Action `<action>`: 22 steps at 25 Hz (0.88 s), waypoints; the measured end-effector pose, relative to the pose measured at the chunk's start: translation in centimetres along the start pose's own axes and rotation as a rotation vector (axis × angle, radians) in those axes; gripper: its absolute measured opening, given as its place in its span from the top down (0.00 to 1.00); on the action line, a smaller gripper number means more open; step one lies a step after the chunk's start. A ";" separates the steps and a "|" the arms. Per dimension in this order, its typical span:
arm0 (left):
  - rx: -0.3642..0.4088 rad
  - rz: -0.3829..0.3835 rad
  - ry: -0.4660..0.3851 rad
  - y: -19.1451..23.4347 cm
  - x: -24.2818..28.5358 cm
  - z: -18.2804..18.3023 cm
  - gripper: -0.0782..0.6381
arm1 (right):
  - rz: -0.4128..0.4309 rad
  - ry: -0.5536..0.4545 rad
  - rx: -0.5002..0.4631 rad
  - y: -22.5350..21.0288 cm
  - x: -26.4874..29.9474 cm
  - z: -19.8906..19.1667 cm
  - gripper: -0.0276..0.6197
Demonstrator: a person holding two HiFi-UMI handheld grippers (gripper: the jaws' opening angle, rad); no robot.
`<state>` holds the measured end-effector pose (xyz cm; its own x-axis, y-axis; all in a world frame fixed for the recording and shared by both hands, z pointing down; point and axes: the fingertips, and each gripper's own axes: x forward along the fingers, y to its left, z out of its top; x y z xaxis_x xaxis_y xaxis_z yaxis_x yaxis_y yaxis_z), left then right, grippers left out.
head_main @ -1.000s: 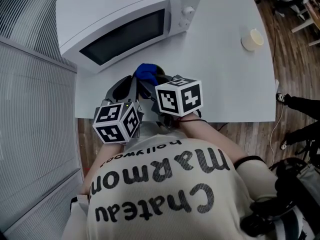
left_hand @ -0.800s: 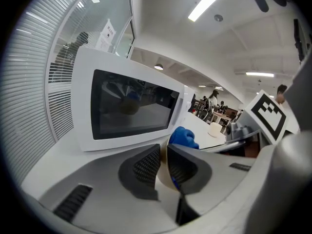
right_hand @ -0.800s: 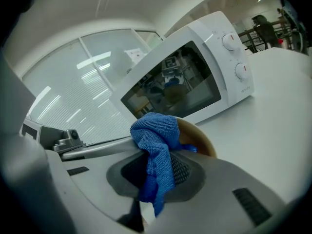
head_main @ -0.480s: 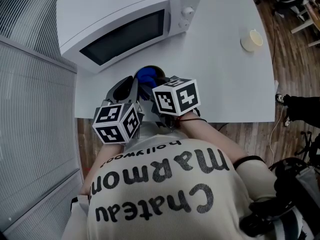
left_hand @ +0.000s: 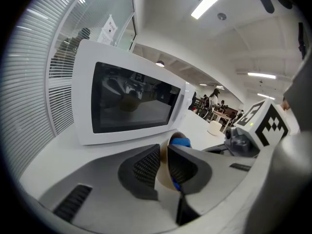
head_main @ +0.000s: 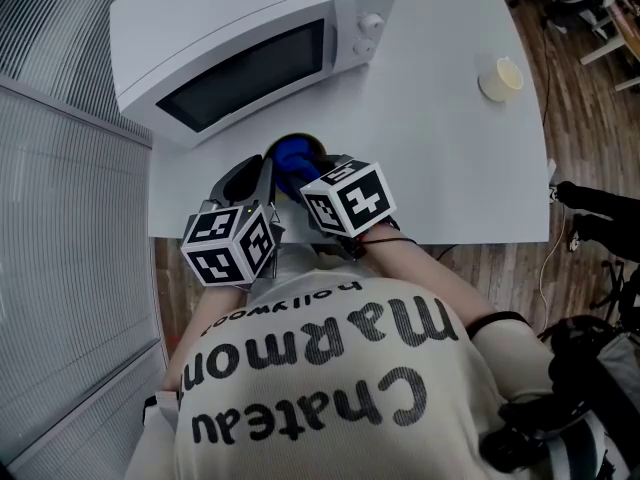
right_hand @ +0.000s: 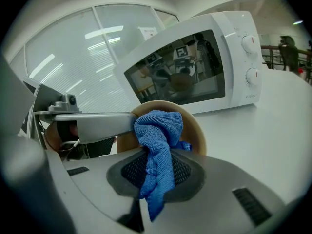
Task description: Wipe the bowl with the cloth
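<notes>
A tan bowl [left_hand: 164,175] is held tipped on its side above the white table, and my left gripper [left_hand: 164,156] is shut on its rim, one pad inside and one outside. My right gripper [right_hand: 157,167] is shut on a blue cloth [right_hand: 158,145], whose bunched top presses into the hollow of the bowl [right_hand: 196,128]. One of the left gripper's fingers [right_hand: 97,123] reaches in from the left of the right gripper view. In the head view the blue cloth [head_main: 291,153] shows just beyond the two marker cubes, and the bowl is mostly hidden there.
A white microwave [head_main: 250,38] stands close behind the bowl, door shut. A cream cup [head_main: 500,78] sits far right on the table. The table's near edge [head_main: 460,236] runs right under my hands. Someone's legs show on the wooden floor at the right.
The right gripper and the cloth have shifted slightly left and toward me inside the bowl. The left gripper keeps its hold with hardly any movement.
</notes>
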<state>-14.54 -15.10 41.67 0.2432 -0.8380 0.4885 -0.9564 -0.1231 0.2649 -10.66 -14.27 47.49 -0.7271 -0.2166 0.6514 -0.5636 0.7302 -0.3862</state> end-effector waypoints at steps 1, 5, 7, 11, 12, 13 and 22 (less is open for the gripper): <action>-0.005 0.000 0.003 0.0 0.0 -0.1 0.82 | -0.004 0.004 -0.004 -0.1 0.0 -0.1 0.86; -0.007 -0.004 0.013 0.1 0.0 -0.4 0.82 | -0.028 0.010 -0.031 -0.7 -0.2 -0.2 0.86; -0.006 -0.007 0.016 0.1 0.1 -0.5 0.82 | -0.042 0.009 -0.042 -1.0 -0.3 -0.2 0.86; -0.010 -0.003 0.019 0.3 0.1 -0.6 0.82 | -0.069 -0.006 -0.059 -1.7 -0.7 0.1 0.86; -0.012 -0.001 0.020 0.4 0.0 -0.7 0.82 | -0.076 -0.013 -0.064 -1.8 -0.8 0.3 0.86; -0.015 0.000 0.020 0.6 0.0 -0.7 0.82 | -0.084 -0.022 -0.070 -2.0 -0.9 0.4 0.86; -0.047 -0.012 0.033 1.2 0.0 -1.0 0.82 | -0.116 -0.067 -0.080 -3.0 -1.8 1.1 0.86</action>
<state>-15.53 -14.75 42.87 0.2606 -0.8183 0.5123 -0.9448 -0.1071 0.3095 -8.09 -16.74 46.73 -0.6851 -0.3433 0.6424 -0.6140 0.7468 -0.2557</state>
